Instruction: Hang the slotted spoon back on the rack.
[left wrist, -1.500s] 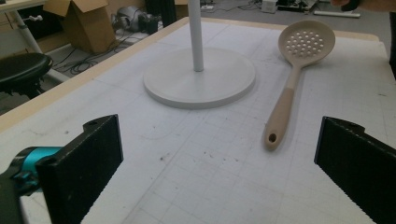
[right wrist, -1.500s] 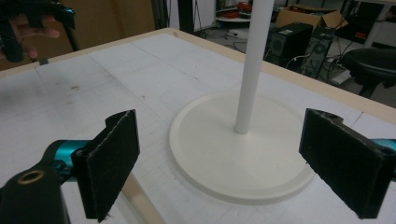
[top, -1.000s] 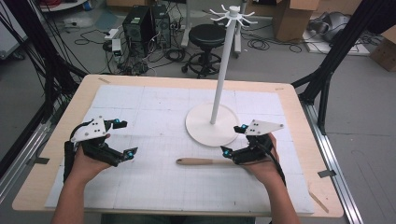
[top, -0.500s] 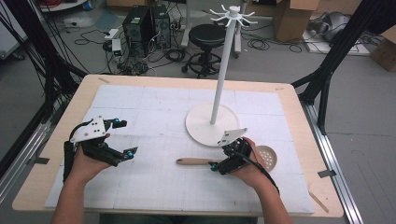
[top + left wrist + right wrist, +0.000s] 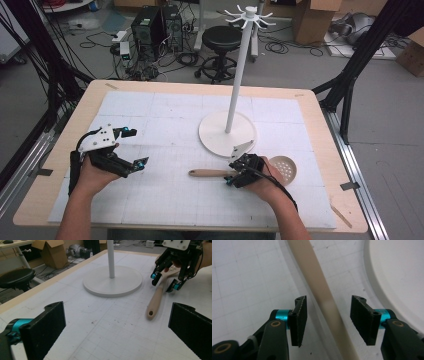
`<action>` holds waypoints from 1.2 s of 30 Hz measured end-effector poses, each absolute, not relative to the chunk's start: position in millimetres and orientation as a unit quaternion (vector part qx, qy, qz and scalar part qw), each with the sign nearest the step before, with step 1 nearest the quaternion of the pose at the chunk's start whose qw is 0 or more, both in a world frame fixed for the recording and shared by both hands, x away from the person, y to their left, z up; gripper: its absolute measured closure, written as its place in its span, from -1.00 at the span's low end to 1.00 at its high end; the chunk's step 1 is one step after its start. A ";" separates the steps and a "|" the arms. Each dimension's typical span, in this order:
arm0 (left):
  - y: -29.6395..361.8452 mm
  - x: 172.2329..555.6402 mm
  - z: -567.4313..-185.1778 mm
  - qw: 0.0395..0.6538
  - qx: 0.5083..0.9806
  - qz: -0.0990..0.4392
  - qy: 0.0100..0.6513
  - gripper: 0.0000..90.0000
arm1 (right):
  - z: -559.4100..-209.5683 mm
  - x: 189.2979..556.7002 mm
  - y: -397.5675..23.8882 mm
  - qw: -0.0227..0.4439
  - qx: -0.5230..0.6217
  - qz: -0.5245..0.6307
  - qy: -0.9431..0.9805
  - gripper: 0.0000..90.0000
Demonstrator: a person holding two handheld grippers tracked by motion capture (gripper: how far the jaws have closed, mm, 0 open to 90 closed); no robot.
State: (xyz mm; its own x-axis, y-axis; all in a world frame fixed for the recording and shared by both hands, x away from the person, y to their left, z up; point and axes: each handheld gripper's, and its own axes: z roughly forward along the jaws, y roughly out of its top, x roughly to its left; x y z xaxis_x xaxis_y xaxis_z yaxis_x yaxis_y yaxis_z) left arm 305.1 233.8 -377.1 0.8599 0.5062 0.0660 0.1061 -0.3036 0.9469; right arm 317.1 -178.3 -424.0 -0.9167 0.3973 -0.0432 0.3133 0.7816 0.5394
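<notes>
A wooden slotted spoon (image 5: 207, 173) lies flat on the white mat, handle to the left, round bowl (image 5: 283, 167) to the right. My right gripper (image 5: 231, 177) points down over the handle near the bowl. Its jaws have just been closing and straddle the handle (image 5: 317, 277), with a gap left on each side, so the pads (image 5: 299, 315) do not press on it. From the left gripper view the same straddle shows on the right gripper (image 5: 165, 281) and the spoon (image 5: 155, 301). My left gripper (image 5: 136, 146) rests at the mat's left, open (image 5: 116, 312), nothing between its jaws.
A white stand with a round base (image 5: 227, 134), a tall pole and hooks on top rises just behind the spoon, close to my right gripper. The wooden table edge (image 5: 320, 125) frames the mat. Beyond the table are a stool, computers, cables and boxes.
My right hand has moved left and down onto the spoon's handle, uncovering the bowl, and its jaws have narrowed around the handle. The left hand has stayed put.
</notes>
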 end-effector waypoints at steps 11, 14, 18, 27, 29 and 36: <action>233.4 304.7 -375.8 0.564 0.784 0.174 0.192 -0.96 | -423.2 321.9 -174.2 0.049 0.217 0.252 0.942 0.38; 233.4 304.7 -375.8 0.563 0.784 0.175 0.193 -0.96 | -421.9 321.2 -172.0 0.052 0.205 0.242 0.947 0.41; 232.9 304.2 -375.8 0.562 0.785 0.175 0.193 -0.96 | -419.8 320.2 -168.5 0.052 0.196 0.224 0.953 0.46; 233.7 304.2 -375.4 0.562 0.785 0.175 0.191 -0.96 | -418.4 318.4 -165.2 0.044 0.196 0.213 0.956 0.68; 233.8 304.2 -375.3 0.563 0.785 0.175 0.192 -0.96 | -418.0 318.1 -164.4 0.044 0.200 0.210 0.956 0.68; 236.1 303.9 -374.2 0.566 0.781 0.177 0.194 -0.96 | -410.6 316.4 -171.4 0.039 0.194 0.234 0.952 0.68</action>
